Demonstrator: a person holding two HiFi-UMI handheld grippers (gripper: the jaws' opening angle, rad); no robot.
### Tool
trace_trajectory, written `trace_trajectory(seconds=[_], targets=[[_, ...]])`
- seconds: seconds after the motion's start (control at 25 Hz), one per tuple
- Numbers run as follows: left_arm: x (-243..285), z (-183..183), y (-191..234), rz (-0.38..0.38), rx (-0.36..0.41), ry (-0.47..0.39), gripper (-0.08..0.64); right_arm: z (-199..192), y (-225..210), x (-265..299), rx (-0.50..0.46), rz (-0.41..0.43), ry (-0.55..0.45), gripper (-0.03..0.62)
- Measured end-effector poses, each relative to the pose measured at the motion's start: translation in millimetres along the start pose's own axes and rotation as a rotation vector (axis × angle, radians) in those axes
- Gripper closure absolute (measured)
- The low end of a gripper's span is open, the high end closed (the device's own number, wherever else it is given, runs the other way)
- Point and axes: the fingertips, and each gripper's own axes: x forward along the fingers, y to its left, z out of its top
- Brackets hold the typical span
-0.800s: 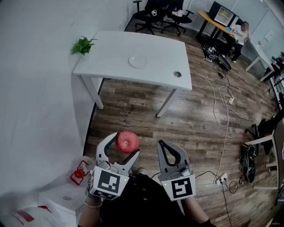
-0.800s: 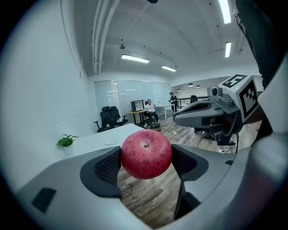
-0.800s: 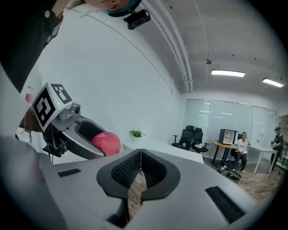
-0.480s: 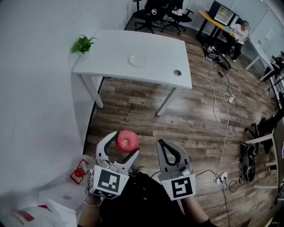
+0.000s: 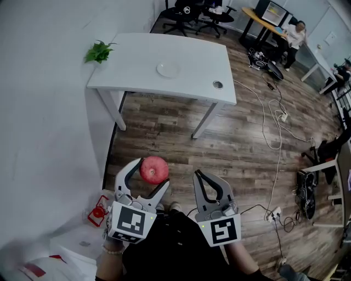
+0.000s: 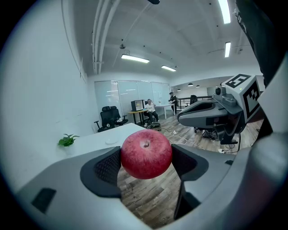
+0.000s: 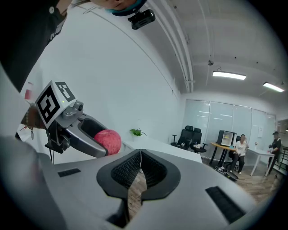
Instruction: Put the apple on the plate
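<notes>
A red apple (image 5: 154, 169) is held in the air over the wooden floor, with my left gripper (image 5: 145, 175) shut on it; both pads press its sides, as the left gripper view shows around the apple (image 6: 146, 154). My right gripper (image 5: 205, 181) hangs beside it, shut with nothing between its jaws; in the right gripper view its pads meet, and the apple (image 7: 108, 141) shows at the left. A small white plate (image 5: 168, 69) lies on the white table (image 5: 137, 60) well ahead, far from both grippers.
A small green plant (image 5: 97, 52) stands at the table's left corner, and a round cable hole (image 5: 218, 84) is near its right edge. White cables (image 5: 272, 126) trail over the floor to the right. Office chairs (image 5: 189, 15) and seated people are at the back. Boxes and a red item (image 5: 97, 213) lie by the wall, lower left.
The view has shifted slightly; the table now sits a little higher and to the left in the picture. Both grippers keep their poses, the apple still gripped.
</notes>
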Motion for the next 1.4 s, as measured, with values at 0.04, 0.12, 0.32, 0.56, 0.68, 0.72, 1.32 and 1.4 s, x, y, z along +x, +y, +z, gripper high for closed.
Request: trace_trajectory(seconds=[0.04, 0.12, 0.32, 0.56, 0.68, 0.72, 1.32, 1.4], targets=[[-1, 0, 1, -0.002, 0.000, -0.003, 0.196, 0, 1, 0, 0.000, 0.000, 0.001, 0.551], [-2, 3, 4, -0.008, 0.013, -0.013, 0.196, 1, 5, 2, -0.003, -0.002, 0.000, 0.551], [-6, 1, 12, -0.020, 0.018, -0.031, 0.196, 6, 13, 6, -0.004, -0.020, -0.001, 0.551], [-16, 7, 19, -0.036, 0.053, -0.057, 0.196, 9, 21, 4, -0.014, -0.051, -0.003, 0.551], [-21, 3, 21, -0.041, 0.056, -0.064, 0.196, 7, 26, 3, -0.008, -0.069, -0.001, 0.551], [-23, 1, 21, -0.042, 0.056, -0.066, 0.196, 6, 28, 3, -0.007, -0.073, 0.000, 0.551], [-44, -11, 30, -0.047, 0.058, -0.082, 0.196, 7, 51, 1, -0.001, -0.095, -0.006, 0.551], [-44, -12, 30, -0.048, 0.057, -0.083, 0.196, 6, 52, 2, 0.000, -0.094, -0.006, 0.551]])
